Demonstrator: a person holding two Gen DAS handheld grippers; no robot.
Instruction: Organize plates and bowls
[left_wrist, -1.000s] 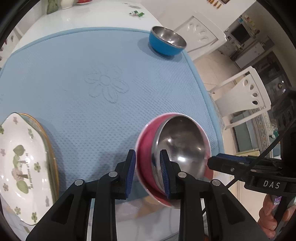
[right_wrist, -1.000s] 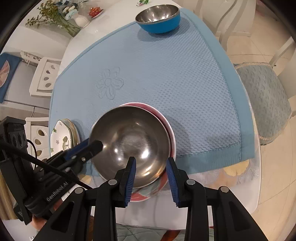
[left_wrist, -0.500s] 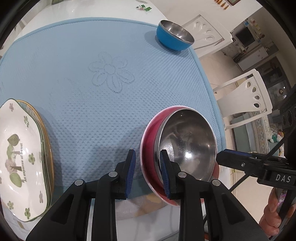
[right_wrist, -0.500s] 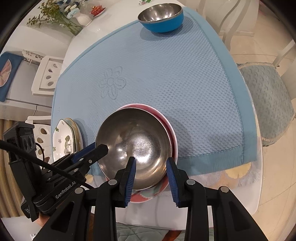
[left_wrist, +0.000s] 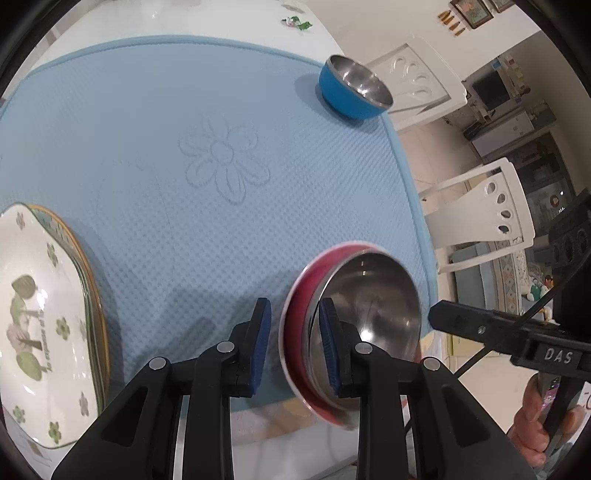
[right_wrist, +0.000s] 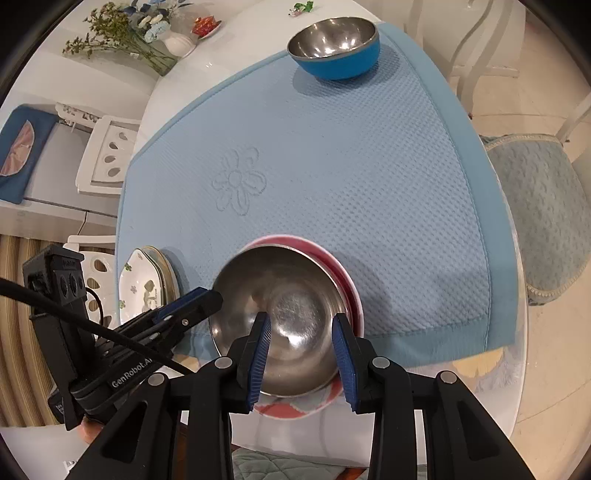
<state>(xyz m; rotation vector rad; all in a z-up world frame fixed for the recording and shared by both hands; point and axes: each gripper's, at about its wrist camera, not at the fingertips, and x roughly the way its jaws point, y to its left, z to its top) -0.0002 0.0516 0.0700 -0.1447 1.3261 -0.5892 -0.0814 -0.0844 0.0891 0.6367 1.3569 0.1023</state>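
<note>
A pink bowl (left_wrist: 295, 314) (right_wrist: 351, 291) with a shiny steel inside hangs over the front edge of the blue mat (left_wrist: 147, 129) (right_wrist: 332, 166). My left gripper (left_wrist: 295, 310) (right_wrist: 201, 301) is shut on its left rim, one pad outside the pink wall and one inside the steel. My right gripper (right_wrist: 301, 321) (left_wrist: 436, 314) holds the near right rim, left finger inside and right finger over the rim. A blue bowl (left_wrist: 351, 92) (right_wrist: 332, 51) with a steel inside stands at the mat's far corner. Stacked flowered plates (left_wrist: 33, 314) (right_wrist: 142, 284) lie at the left.
White chairs (left_wrist: 480, 221) (right_wrist: 107, 155) stand on both sides of the table, and a cushioned seat (right_wrist: 535, 221) is at the right. A vase of flowers (right_wrist: 147, 33) and a small dish sit at the back. A hand (left_wrist: 532, 435) holds the right gripper.
The left view has rolled a little, so the blue bowl and plates sit further right in it. The pink bowl has stayed between the fingers of both grippers.
</note>
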